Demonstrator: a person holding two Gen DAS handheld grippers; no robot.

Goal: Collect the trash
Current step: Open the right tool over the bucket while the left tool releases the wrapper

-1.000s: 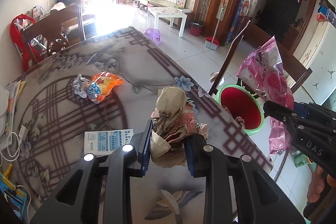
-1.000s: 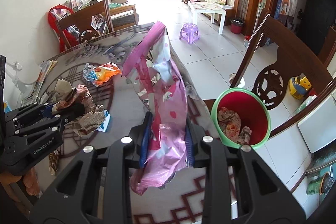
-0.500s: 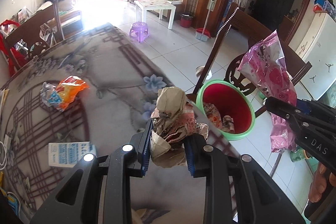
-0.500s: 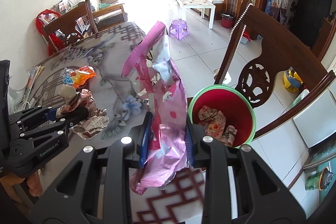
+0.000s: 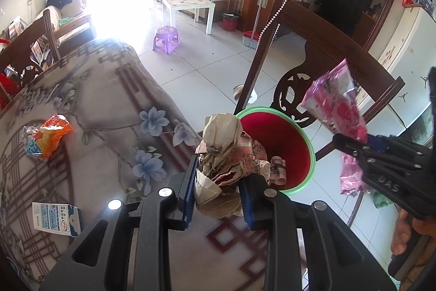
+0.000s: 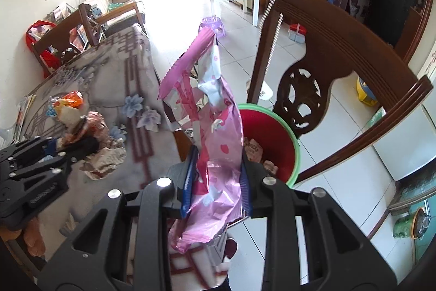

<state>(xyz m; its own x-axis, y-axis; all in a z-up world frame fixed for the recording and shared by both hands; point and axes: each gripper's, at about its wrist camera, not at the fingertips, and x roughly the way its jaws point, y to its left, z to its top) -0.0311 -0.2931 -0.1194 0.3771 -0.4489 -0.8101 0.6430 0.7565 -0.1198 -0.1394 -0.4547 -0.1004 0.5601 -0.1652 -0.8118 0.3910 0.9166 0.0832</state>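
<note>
My left gripper [image 5: 218, 190] is shut on a crumpled wad of brown and pink paper [image 5: 223, 154], held at the table's right edge, just short of the red bin with a green rim [image 5: 286, 149]. My right gripper [image 6: 216, 182] is shut on a pink foil wrapper [image 6: 215, 132], held over the table edge beside the same bin [image 6: 272, 138]. The bin stands on the floor and holds some crumpled trash. The right gripper and wrapper [image 5: 338, 111] also show in the left wrist view, the left gripper and wad [image 6: 100, 154] in the right wrist view.
An orange and blue snack wrapper [image 5: 46, 138] and a small white and blue carton [image 5: 55, 214] lie on the patterned tablecloth [image 5: 109, 100]. A dark wooden chair [image 6: 327, 59] stands right behind the bin. A purple stool [image 5: 166, 38] is on the tiled floor.
Both grippers have moved right, from over the table to its edge by the bin, each still holding its trash. The bin now looks closer and more central.
</note>
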